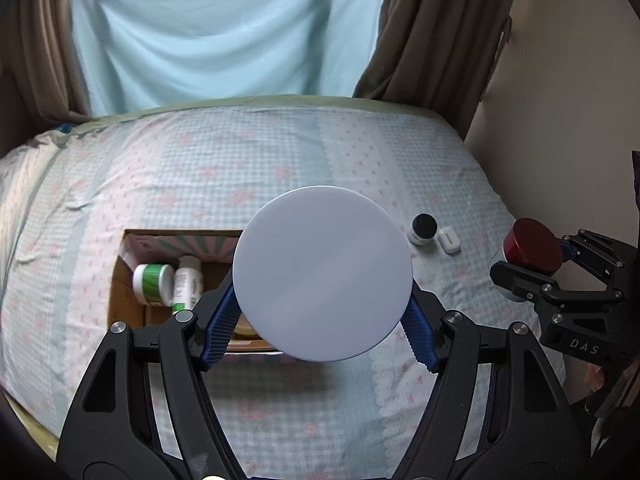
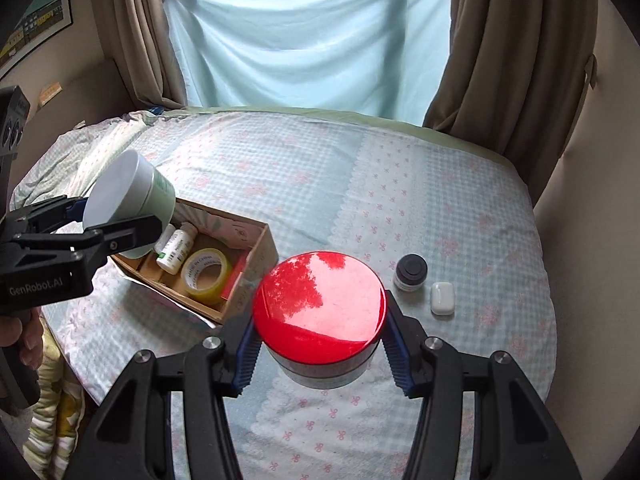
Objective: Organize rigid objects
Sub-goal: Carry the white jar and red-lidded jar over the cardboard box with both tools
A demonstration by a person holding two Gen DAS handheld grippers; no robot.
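Left gripper pinches a white-lidded jar between its blue pads, one pad pressed to each side of the round lid, and holds it in the air over the near end of an open cardboard box on the bed. From the right wrist view the same jar shows a pale green body and tilts above the box's left corner. Right gripper clamps a red-lidded jar, its pads tight on either side just under the glossy lid, and carries it above the checked bedcover, to the right of the box and apart from it. Inside the box lie a green-and-white tub, a white pill bottle on its side, and a roll of yellowish tape leaning against a divider. Farther right on the bed stand a small dark-capped bottle and, just beside it, a white earbud case; both are well apart from the box. Brown curtains and a pale blue sheet hang behind the bed.
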